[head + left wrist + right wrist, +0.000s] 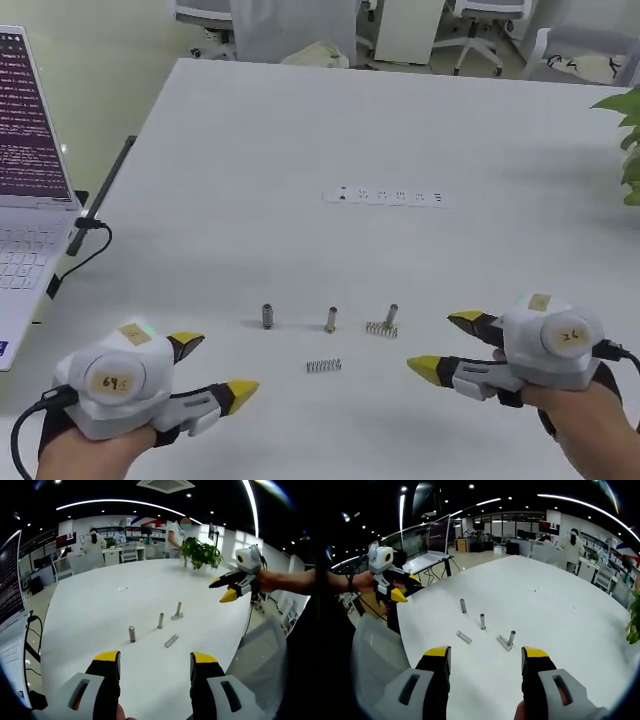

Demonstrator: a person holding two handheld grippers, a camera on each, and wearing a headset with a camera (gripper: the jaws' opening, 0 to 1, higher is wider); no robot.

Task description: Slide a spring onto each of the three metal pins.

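Springs (pixel 323 365): two loose, near three upright pins (pixel 331 320); left gripper (pixel 217 366), right gripper (pixel 441 343) fingers (pixel 427 366) spread.

The left gripper (pixel 155 666) is hovering over the table's (pixel 90 605) near edge, its jaws standing apart around nothing. Ahead, the middle pin (pixel 160 620) is standing upright, with a left pin (pixel 132 633) and a right pin (pixel 178 608) flanking it. A spring (pixel 171 640) is lying just nearer than the middle pin. A second spring (pixel 175 616) is resting at the right pin's foot. The right gripper (pixel 220 592) is hanging well right of the middle pin, jaws parted.
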